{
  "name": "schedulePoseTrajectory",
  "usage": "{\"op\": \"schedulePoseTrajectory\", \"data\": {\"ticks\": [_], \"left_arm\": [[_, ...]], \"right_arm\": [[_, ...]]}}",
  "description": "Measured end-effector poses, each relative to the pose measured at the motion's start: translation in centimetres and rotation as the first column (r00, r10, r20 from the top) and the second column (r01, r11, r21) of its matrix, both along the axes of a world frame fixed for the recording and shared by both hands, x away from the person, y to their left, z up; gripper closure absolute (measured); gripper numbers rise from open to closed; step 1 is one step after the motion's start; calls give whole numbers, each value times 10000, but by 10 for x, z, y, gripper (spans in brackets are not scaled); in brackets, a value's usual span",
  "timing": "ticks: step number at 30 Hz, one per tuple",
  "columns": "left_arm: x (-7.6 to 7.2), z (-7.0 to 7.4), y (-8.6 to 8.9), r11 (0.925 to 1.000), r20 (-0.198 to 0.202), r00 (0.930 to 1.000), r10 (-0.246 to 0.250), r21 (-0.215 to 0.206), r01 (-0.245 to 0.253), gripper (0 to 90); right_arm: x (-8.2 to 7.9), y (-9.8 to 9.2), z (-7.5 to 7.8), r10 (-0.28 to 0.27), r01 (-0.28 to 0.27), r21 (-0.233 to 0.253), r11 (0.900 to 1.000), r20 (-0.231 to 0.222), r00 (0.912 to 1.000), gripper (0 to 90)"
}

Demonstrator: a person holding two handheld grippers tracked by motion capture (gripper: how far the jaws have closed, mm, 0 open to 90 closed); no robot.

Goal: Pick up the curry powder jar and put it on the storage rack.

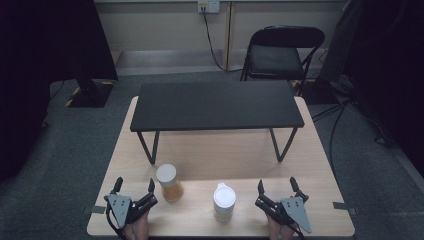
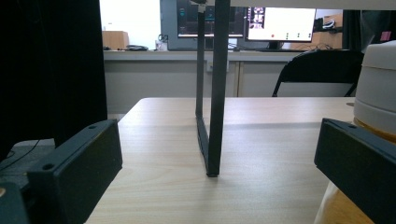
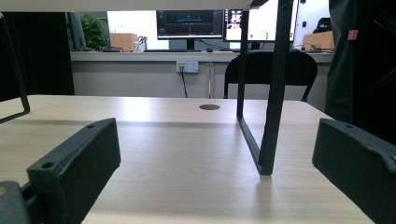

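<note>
Grey carpet surrounds a pale wooden surface, with a black folding chair and a wall socket beyond its far edge. A black raised shelf on thin metal legs spans the far half of the surface. Near the front edge stand two containers: a jar of amber contents with a pale lid, toward the left, and a white lidded cup, nearer the middle.

The left hand-held gripper rests by the front left corner, jaws spread wide and gripping nothing; the jar stands just beside its inner jaw, not touching as far as I can tell. The right hand-held gripper sits by the front right corner, likewise spread and empty, with the cup a little apart.

The jar looks rigid, smooth-walled and probably slippery, and moderately heavy if full; a hold around the body below the lid seems safest. The cup is likely lighter and easier to tip. The shelf legs stand ahead of both jaws and would block a straight push forward.
</note>
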State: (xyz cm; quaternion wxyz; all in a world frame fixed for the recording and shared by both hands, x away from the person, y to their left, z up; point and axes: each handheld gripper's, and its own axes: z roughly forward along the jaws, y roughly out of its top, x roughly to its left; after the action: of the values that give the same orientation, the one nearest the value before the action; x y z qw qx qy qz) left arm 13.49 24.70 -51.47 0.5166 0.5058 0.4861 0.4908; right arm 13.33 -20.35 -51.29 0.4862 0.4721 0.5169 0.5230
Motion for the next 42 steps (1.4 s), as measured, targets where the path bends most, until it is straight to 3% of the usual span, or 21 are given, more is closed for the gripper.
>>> {"op": "schedulePoseTrajectory", "data": {"ticks": [33, 42], "left_arm": [[0, 0, -2, 10000, 2, 10000, 88, 32, -88, 1], [4, 4, -1, 9996, -107, 9999, -11, -293, 8, 0]], "right_arm": [[0, 1, 0, -53, 53, 10, 10000, -4, 10000, 0], [0, 2, 0, -85, 85, 8, 10000, -6, 10000, 0]]}}
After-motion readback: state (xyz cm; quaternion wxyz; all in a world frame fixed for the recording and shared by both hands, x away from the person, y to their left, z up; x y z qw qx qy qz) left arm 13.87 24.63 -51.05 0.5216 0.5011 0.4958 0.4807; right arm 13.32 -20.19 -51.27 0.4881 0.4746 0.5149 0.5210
